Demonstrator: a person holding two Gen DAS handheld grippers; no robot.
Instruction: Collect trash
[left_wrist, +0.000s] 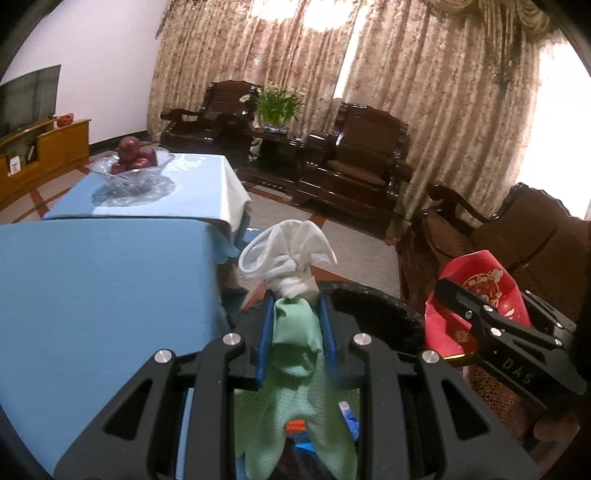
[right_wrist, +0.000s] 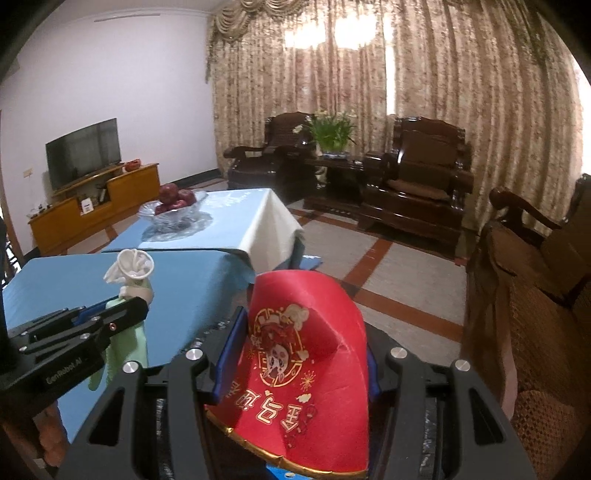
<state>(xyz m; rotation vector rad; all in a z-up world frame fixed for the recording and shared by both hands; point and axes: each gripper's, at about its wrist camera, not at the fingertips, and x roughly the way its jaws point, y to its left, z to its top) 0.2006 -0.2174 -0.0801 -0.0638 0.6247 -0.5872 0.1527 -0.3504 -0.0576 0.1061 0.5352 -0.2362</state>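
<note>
My left gripper (left_wrist: 297, 314) is shut on a green and white rubber glove (left_wrist: 295, 343); the white cuff (left_wrist: 286, 251) sticks up past the fingertips. It hangs over a black trash bin (left_wrist: 384, 306), just off the edge of the blue table (left_wrist: 92, 295). My right gripper (right_wrist: 303, 347) is shut on a red paper plate with a cartoon print (right_wrist: 306, 358), also above the bin. The right gripper and plate show at the right of the left wrist view (left_wrist: 476, 295). The left gripper and glove show at the left of the right wrist view (right_wrist: 129, 295).
A glass bowl of red apples (left_wrist: 135, 162) stands on the far, pale-clothed table (left_wrist: 207, 173). Dark wooden armchairs (left_wrist: 354, 158) and a potted plant (left_wrist: 277, 107) line the curtained window. A wooden sofa (right_wrist: 535, 295) stands close on the right. A TV (right_wrist: 83, 151) is at the left wall.
</note>
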